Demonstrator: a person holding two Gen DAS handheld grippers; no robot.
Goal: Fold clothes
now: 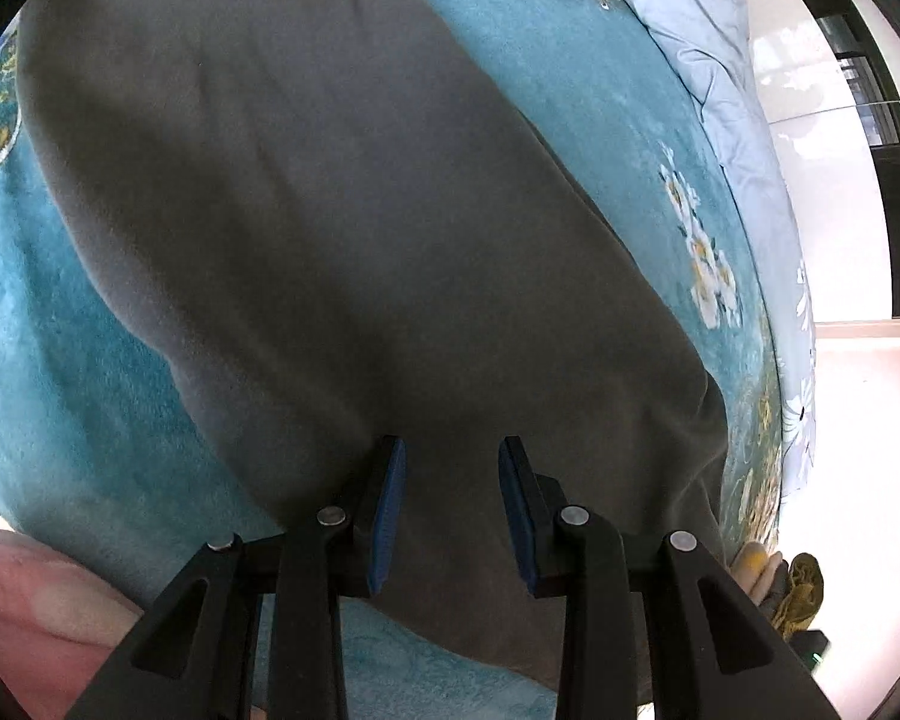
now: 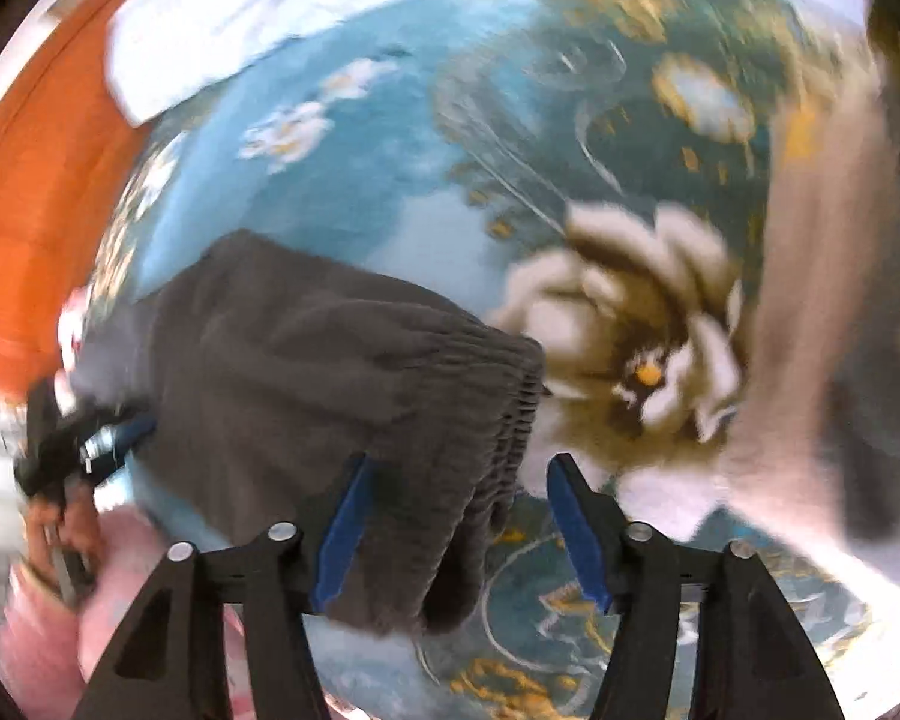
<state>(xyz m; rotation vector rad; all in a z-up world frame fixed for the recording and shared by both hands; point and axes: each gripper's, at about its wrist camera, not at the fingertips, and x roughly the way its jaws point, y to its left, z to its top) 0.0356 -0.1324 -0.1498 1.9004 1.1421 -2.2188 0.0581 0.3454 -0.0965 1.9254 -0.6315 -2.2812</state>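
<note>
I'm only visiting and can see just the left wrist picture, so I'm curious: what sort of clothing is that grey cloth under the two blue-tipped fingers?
Observer: The right wrist view shows a gathered elastic waistband on the grey garment, so it looks like trousers or shorts.
Operator: Is the other gripper holding it?
Observer: No. The right gripper is open, with one pad on each side of the waistband end, not closed on it.
Operator: What lies beyond the garment over there?
Observer: A large pale flower printed on the teal blanket, right next to the waistband.
</note>
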